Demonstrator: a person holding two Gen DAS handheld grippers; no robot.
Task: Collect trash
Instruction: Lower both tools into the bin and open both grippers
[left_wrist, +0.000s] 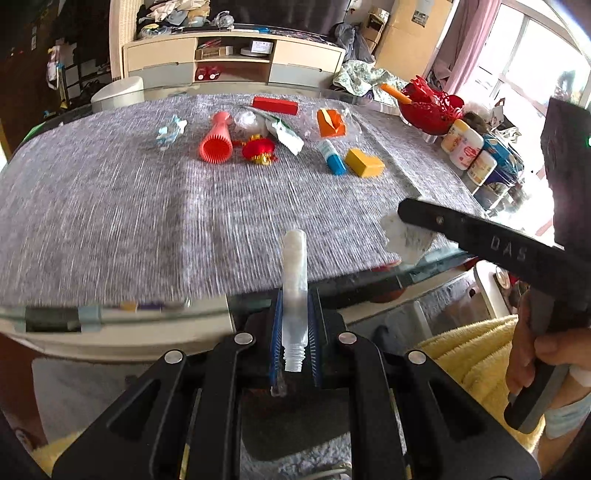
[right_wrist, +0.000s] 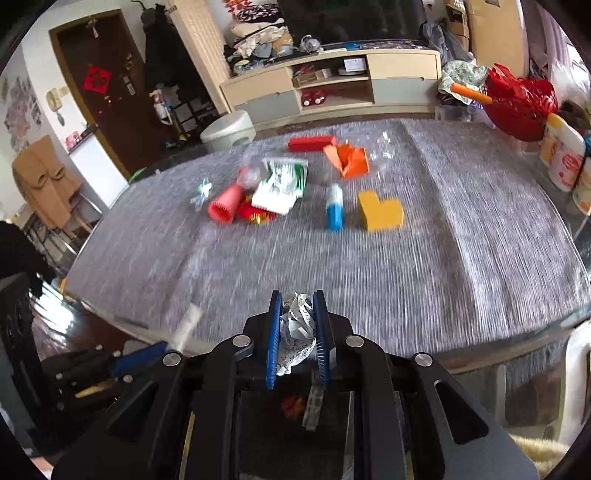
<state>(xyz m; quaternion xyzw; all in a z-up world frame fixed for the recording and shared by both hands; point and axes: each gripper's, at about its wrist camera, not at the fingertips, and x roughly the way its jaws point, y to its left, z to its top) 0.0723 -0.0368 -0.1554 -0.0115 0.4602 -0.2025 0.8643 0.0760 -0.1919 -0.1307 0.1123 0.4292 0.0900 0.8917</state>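
Two grippers, each clamped on one piece of trash.

Left gripper (left_wrist: 295, 332): blue ribbed pads pinched on one clear plastic bottle (left_wrist: 294, 291). It is a narrow cylinder, cap off, with the threaded neck toward the camera and the rounded base pointing away over the table edge. Long axis runs along the fingers, tilted slightly left at the far end. It is held above the near edge of the table.

Right gripper (right_wrist: 297, 332): pads closed on one crumpled paper ball (right_wrist: 297, 332), white with printed text, irregular and creased, no clear long axis. It sits between the pads above the near table edge. In the left wrist view the right gripper (left_wrist: 402, 221) shows as a black finger with the white wad at its tip, and a hand (left_wrist: 535, 354) on its handle.

Table (left_wrist: 110, 221) is covered by a grey woven cloth. Left on it, far side:
- 1 pink ribbed cone-shaped cup (left_wrist: 217, 138), lying on its side, mouth toward the camera
- 1 red lantern ornament (left_wrist: 258, 149)
- 1 crumpled white-green wrapper (left_wrist: 284, 133)
- 1 red bar-shaped box (left_wrist: 275, 105)
- 1 orange folded carton (left_wrist: 330, 123)
- 1 white-blue tube (left_wrist: 332, 157)
- 1 yellow block (left_wrist: 364, 162)
- 1 small pale blue wrapper (left_wrist: 170, 131)

Red openwork basket (left_wrist: 432, 107) at the far right corner; white jars beside it.
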